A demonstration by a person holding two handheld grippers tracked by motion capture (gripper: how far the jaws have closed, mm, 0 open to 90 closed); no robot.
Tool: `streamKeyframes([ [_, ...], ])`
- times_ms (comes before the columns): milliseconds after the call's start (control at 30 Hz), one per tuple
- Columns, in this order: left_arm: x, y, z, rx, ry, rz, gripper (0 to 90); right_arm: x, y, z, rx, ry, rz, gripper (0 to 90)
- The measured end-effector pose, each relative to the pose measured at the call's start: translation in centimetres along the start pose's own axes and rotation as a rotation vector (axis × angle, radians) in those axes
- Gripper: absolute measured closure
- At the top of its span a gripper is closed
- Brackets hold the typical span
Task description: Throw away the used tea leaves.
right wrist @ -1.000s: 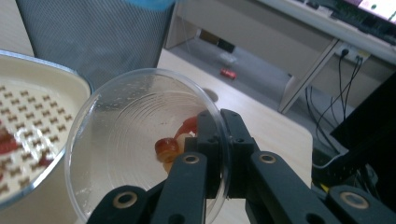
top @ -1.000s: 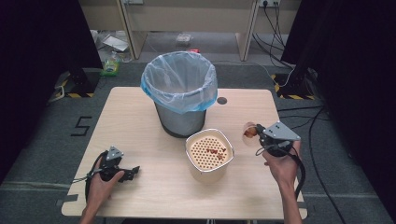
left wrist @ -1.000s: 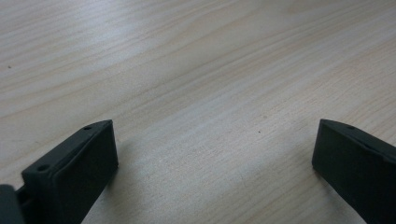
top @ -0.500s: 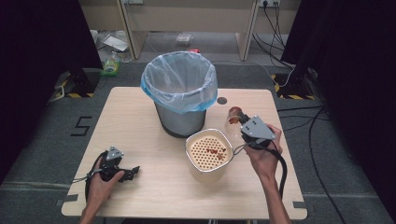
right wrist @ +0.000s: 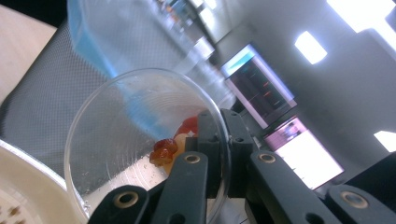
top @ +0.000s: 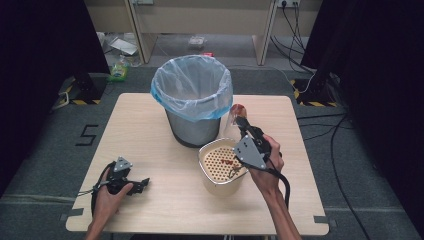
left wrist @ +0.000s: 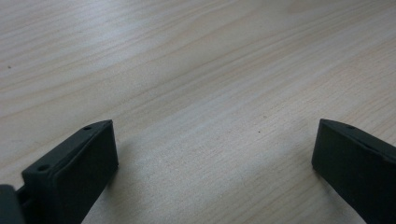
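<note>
My right gripper (top: 242, 123) is shut on the rim of a clear plastic cup (top: 234, 117), held tilted just right of the grey bin (top: 193, 102) with its pale blue liner. In the right gripper view the jaws pinch the wall of the clear plastic cup (right wrist: 140, 140) between them, with the right gripper (right wrist: 218, 136) at the rim. Red and orange bits (right wrist: 164, 151) cling inside the cup. Below sits a cream bowl (top: 210, 176) with a perforated insert holding a few red scraps. My left gripper (top: 143, 183) rests on the table at the front left, and the left gripper (left wrist: 215, 154) stands open over bare wood.
The light wooden table (top: 150, 130) ends close behind the bin and just in front of my left hand. A small dark round cap (top: 235, 107) lies on the table right of the bin. Cables and floor markings lie on the grey floor around the table.
My right gripper has carried the cup left and away from the table's right side, over the cream bowl and up beside the bin. The left gripper has stayed where it was.
</note>
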State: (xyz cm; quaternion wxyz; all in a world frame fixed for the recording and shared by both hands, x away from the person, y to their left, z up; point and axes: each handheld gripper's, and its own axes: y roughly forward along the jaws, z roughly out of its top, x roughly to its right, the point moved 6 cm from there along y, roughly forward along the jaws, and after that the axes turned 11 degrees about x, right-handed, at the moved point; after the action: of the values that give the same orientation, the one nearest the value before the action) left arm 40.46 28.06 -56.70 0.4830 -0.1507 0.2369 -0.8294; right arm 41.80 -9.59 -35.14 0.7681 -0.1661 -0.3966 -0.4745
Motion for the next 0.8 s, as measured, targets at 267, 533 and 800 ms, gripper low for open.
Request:
streamKeyframes([
  [267, 0.0, 0.0, 0.0, 0.000, 0.000, 0.000, 0.0, -2.6, 0.7, -0.9, 0.000, -0.249, -0.005, 88.5],
  [533, 0.0, 0.0, 0.0, 0.000, 0.000, 0.000, 0.0, -3.5, 0.6, -1.1, 0.021, -0.341, -0.029, 88.6],
  [800, 0.0, 0.0, 0.0, 0.000, 0.000, 0.000, 0.0, -4.5, 0.1, -1.1, 0.057, -0.404, -0.041, 88.8],
])
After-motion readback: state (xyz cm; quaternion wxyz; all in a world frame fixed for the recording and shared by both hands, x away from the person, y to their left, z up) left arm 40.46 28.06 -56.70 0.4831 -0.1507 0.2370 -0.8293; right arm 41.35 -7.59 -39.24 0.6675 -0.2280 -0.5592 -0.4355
